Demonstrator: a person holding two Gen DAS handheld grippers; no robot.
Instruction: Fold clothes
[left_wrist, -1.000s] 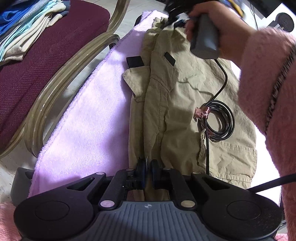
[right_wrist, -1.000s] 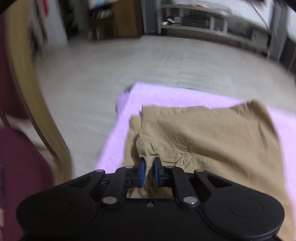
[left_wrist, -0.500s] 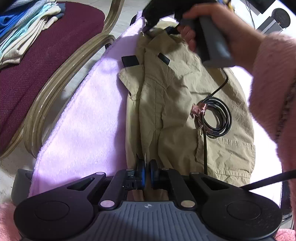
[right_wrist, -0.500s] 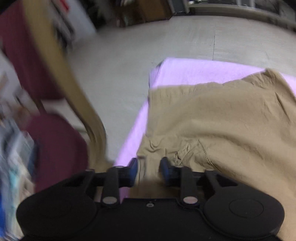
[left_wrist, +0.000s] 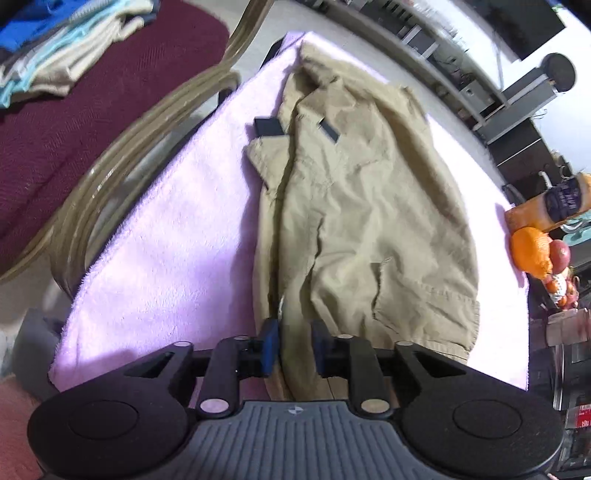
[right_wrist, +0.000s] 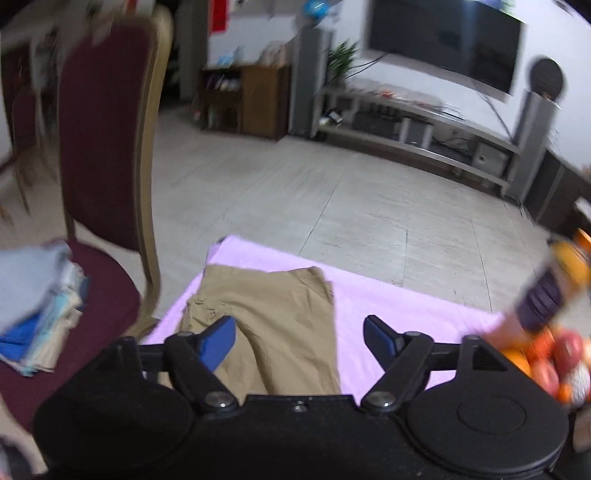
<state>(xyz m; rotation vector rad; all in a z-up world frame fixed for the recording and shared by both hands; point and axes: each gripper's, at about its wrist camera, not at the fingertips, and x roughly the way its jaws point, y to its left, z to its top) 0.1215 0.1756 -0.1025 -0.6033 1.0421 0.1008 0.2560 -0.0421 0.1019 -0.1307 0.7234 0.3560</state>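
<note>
**Khaki garment lies folded lengthwise as both grippers let go**

Khaki garment (left_wrist: 369, 221), a pair of cargo-style shorts or trousers as far as the pockets suggest, lies folded in half lengthwise on the pink towel (left_wrist: 177, 240). At its near end, the left gripper (left_wrist: 293, 347) points steeply down; its jaws have just been opening and now stand narrowly apart, with a ridge of the khaki fabric running up between the blue pads (the pads no longer pinch it, as they did half a second ago).

The right gripper (right_wrist: 299, 334) hangs above the near part of the towel, tilted down toward the garment's far end, jaws wide with nothing between them; they have just been opening. A second ago it was down at the cloth with jaws nearly closed on a fold. The hand, handle and coiled black cable that crossed the left wrist view then are gone from it.

Beside the towel stands a maroon chair (right_wrist: 107, 147) bearing a stack of folded clothes (right_wrist: 40, 314). On the opposite side sit oranges and other fruit (left_wrist: 535, 251).
</note>
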